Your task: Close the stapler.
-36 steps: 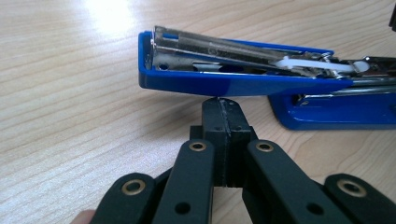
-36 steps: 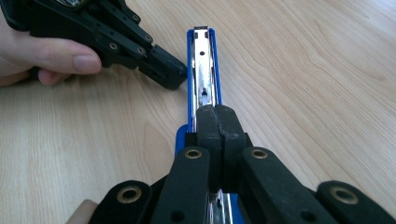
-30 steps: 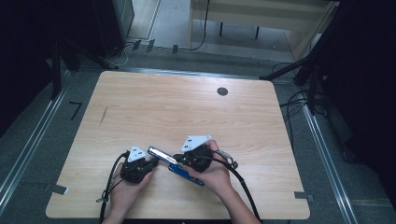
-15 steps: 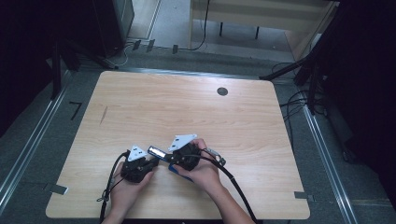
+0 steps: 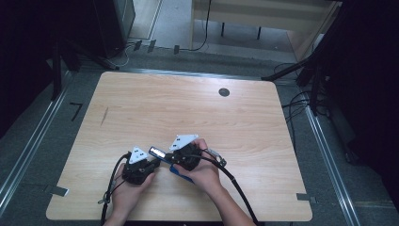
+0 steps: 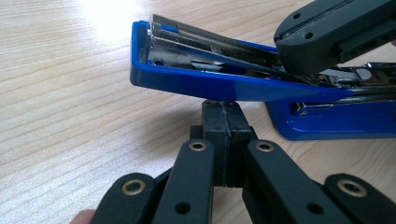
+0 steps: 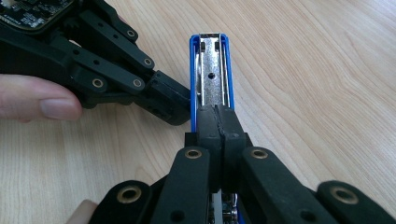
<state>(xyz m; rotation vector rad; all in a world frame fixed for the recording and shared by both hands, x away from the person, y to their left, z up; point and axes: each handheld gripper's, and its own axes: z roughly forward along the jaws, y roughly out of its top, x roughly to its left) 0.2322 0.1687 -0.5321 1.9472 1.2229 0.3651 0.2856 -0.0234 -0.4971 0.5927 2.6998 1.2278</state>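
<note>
Right gripper (image 5: pixel 165 157) now nearer left gripper (image 5: pixel 154 165), both closed, pressing blue stapler's (image 6: pixel 219 79) open top

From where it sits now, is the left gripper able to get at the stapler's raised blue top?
Probably yes: the left gripper, jaws shut, sits right beside the stapler top's blue edge. The right gripper rests on the metal magazine, leaving that side free.
</note>
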